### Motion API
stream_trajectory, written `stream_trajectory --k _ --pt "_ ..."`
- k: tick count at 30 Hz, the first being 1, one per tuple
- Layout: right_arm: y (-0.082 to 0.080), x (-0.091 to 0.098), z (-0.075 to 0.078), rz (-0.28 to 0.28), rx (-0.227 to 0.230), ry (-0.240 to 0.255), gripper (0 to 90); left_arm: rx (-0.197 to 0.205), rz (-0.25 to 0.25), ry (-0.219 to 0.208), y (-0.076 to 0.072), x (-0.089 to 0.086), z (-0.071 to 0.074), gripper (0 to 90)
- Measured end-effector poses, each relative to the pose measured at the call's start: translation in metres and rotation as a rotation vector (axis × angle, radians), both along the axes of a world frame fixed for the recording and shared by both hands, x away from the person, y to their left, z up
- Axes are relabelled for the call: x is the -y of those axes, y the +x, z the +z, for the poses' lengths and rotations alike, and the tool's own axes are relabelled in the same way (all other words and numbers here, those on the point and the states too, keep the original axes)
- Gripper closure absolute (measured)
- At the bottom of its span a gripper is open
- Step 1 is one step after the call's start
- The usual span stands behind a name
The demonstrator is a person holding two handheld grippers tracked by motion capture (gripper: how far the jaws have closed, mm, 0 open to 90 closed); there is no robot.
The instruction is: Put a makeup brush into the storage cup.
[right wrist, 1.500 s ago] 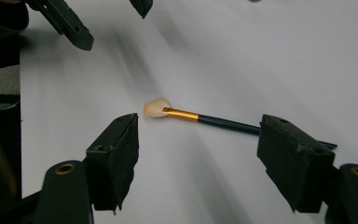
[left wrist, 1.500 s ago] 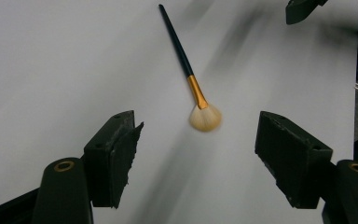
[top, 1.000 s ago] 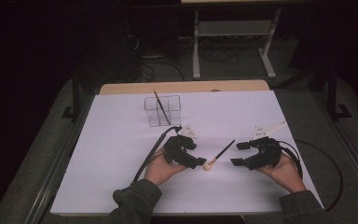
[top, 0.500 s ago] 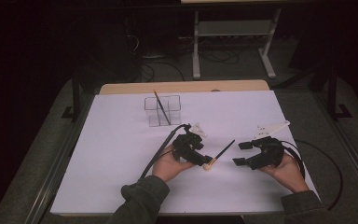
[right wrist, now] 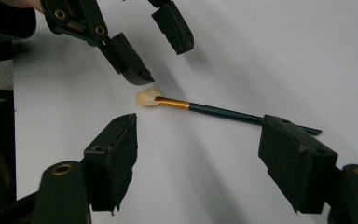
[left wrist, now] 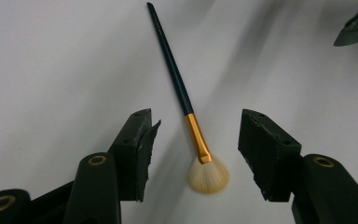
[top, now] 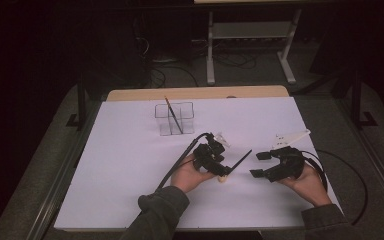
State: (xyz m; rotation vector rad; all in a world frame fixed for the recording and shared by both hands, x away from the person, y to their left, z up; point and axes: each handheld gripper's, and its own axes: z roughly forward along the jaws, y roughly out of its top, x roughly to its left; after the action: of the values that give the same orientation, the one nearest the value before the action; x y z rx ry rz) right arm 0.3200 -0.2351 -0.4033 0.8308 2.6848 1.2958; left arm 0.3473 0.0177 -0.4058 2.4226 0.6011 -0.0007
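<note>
A fan brush [left wrist: 186, 100] with a dark blue handle, gold ferrule and cream bristles lies flat on the white table sheet [top: 130, 165]. My left gripper [left wrist: 196, 119] hovers just over its ferrule, one jaw on each side. The jaws have just been closing but no pad touches the brush. In the high view the left gripper [top: 219, 167] sits at the bristle end of the brush [top: 237, 162]. My right gripper [top: 259, 165] stands open a little to the right of the handle tip. In the right gripper view its jaws [right wrist: 200, 126] hang wide in front of the brush [right wrist: 214, 109].
A clear divided holder [top: 174, 119] with another brush leaning in it stands on the sheet behind the left hand. Black cables trail from both grippers. A wooden table edge [top: 195, 93] runs along the back, with dark floor and a metal stand beyond.
My left hand has slid to the right until its gripper is over the brush's bristle end, and its jaws stand narrower. The right gripper and the brush have stayed put.
</note>
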Motion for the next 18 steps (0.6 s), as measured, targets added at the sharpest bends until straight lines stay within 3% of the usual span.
stream_trajectory --k 4,12,18 --pt "-0.001 0.000 0.001 -0.005 0.001 -0.004 26.1 -0.011 0.005 0.009 0.000 0.004 -0.002 47.1" --pt "-0.001 0.001 0.001 -0.006 0.005 -0.002 26.0 0.004 -0.006 0.044 0.002 0.010 -0.006 52.2" --pt "0.000 0.001 0.000 -0.003 0.004 -0.007 26.0 -0.007 0.006 0.039 0.002 0.015 -0.010 55.4"
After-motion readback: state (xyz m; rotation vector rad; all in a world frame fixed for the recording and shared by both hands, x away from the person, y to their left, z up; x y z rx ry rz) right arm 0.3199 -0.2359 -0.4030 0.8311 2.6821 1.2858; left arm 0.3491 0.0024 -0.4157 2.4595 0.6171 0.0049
